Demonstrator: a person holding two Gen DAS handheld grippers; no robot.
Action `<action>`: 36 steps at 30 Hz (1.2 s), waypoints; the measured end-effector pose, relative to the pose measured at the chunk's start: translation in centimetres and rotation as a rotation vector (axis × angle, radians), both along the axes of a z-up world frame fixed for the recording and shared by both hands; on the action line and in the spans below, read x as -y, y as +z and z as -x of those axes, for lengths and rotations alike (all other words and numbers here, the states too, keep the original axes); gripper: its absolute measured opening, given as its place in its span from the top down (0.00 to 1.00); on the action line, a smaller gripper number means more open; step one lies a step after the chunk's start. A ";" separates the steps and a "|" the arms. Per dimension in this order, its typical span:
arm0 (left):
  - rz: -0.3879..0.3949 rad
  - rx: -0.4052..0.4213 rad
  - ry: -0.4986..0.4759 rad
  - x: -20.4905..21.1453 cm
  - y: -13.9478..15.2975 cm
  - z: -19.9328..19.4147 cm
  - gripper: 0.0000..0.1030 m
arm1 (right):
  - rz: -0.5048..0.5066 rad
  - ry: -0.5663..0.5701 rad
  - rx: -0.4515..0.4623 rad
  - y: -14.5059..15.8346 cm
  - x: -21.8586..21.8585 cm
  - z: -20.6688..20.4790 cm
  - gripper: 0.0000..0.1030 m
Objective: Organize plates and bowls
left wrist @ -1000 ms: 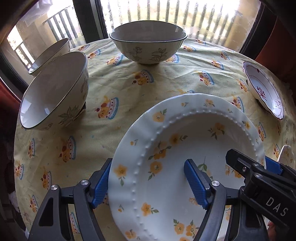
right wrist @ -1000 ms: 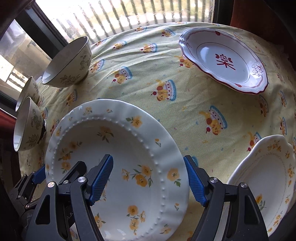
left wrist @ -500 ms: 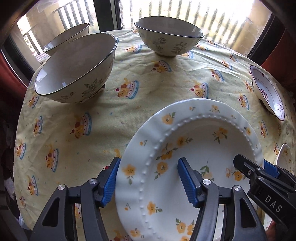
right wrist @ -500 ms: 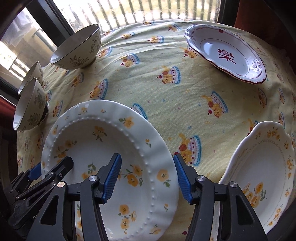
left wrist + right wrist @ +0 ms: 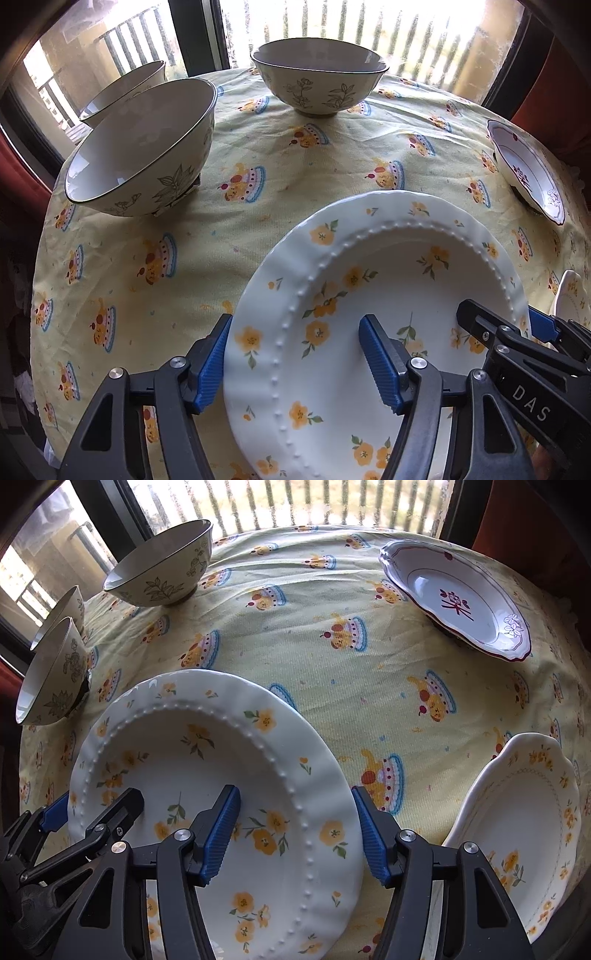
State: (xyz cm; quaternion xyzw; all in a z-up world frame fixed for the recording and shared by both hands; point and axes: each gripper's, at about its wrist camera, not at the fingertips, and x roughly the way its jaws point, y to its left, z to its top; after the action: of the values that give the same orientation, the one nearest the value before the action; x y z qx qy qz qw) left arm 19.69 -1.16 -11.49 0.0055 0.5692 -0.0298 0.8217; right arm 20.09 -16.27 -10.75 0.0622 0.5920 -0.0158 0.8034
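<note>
Barely begun: both the left gripper (image 5: 295, 363) and the right gripper (image 5: 297, 834) straddle opposite rims of the flowered plate (image 5: 388, 295) with jaws wide, not clamped, while three bowls (image 5: 140, 147) and the other plates sit scattered, unstacked, along the table (image 5: 295, 177) edges.

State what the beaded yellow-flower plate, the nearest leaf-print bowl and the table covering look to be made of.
Beaded plate: likely glazed ceramic or porcelain, with a glossy white sheen and moulded bead ring.
Leaf-print bowl: also looks like glazed ceramic, its interior smooth and reflective and its rim thin and dark.
Tablecloth: woven fabric, matte, with visible weave and creases.

White letters "DAS" stand on the black right tongs (image 5: 532, 332) body.
</note>
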 end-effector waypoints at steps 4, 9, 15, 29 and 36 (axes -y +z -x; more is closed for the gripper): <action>0.014 -0.002 -0.004 -0.3 0.7 0.5 0.33 | -0.003 -0.020 -0.006 0.5 -0.1 0.4 0.36; 0.032 0.014 -0.025 -0.3 2.0 1.3 0.33 | 0.013 -0.042 0.007 2.0 -0.1 1.4 0.36; 0.051 0.032 -0.065 0.0 3.8 2.3 0.33 | 0.024 -0.105 0.028 4.0 0.3 3.2 0.36; 0.054 0.084 -0.073 5.3 6.1 4.6 0.33 | 0.011 -0.153 0.058 5.9 5.3 6.4 0.36; 0.048 0.086 -0.026 9.5 6.4 5.2 0.33 | 0.001 -0.112 0.064 6.4 9.5 6.5 0.36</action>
State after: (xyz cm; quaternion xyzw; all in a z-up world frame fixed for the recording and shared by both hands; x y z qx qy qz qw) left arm 14.53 -10.71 -5.07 -0.0055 0.5324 -0.0540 0.8447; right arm 13.55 -25.80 -4.34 0.0951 0.5617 -0.0592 0.8197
